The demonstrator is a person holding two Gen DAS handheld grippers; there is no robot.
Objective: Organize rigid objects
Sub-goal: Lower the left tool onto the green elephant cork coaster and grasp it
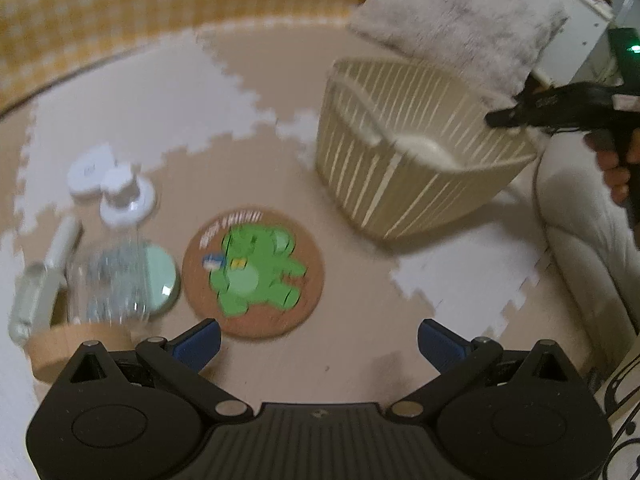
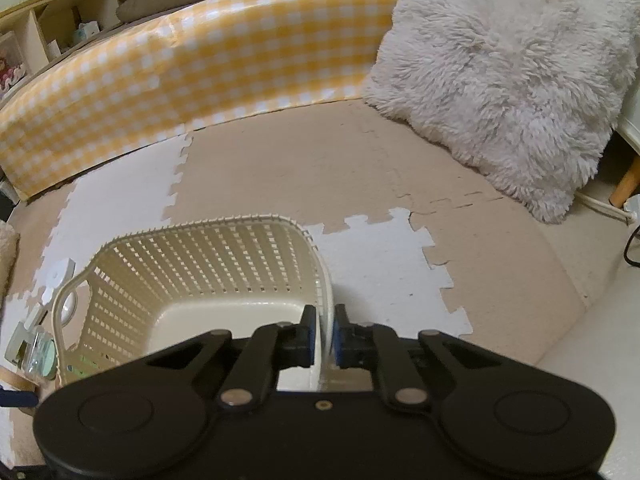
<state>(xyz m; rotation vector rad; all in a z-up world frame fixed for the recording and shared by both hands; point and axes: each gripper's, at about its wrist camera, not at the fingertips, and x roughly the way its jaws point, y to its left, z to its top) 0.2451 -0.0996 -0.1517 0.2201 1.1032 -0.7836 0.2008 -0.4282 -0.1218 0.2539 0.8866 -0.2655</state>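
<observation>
Cream basket [image 2: 208, 264] rim (near wall) pinched between right gripper [image 2: 324, 332] pads

Glossy plastic basket [image 2: 208, 264], cork coaster [image 1: 253, 271].

Cork coaster [image 1: 253, 272] beside slatted basket [image 1: 416, 148]

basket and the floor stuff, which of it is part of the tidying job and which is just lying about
Part of the job:
- cream slatted basket, its rim pinched by the right gripper
- cork coaster with green figure
- clear jar
- white round containers
- left gripper, open, empty

Just lying about:
- fluffy cushion
- yellow checked panel
- foam floor mats
</observation>
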